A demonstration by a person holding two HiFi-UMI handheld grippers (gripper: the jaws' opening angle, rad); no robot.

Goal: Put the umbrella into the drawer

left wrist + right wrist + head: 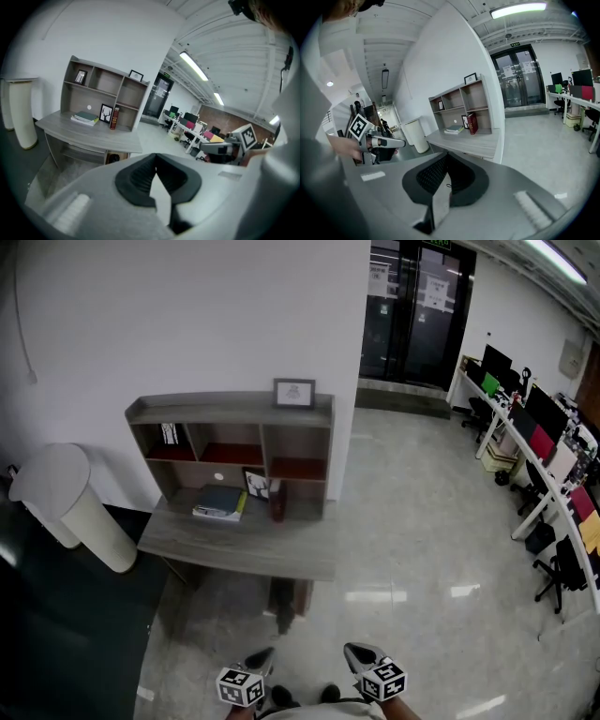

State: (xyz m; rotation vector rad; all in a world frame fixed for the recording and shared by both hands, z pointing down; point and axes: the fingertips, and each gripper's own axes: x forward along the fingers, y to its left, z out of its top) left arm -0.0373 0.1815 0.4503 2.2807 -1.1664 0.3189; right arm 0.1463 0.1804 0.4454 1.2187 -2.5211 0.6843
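A grey desk [234, 545] with a shelf unit [232, 442] stands against the white wall ahead. A shallow drawer front [75, 152] shows under the desktop. A dark object [283, 607] stands on the floor in the brown opening below the desk; I cannot tell whether it is the umbrella. My left gripper [259, 659] [155, 156] and right gripper [362, 652] [447, 154] hang side by side at the bottom of the head view, well short of the desk. Both are shut with nothing between the pads. Each shows in the other's view: the right gripper [220, 149], the left gripper [380, 141].
Books [219, 503], a red book [277, 502] and small picture frames [293, 393] sit on the desk and shelf. A tall white bin [73, 507] stands left of the desk. Office desks with monitors [539, 442] line the right side; glass doors [412, 306] are beyond.
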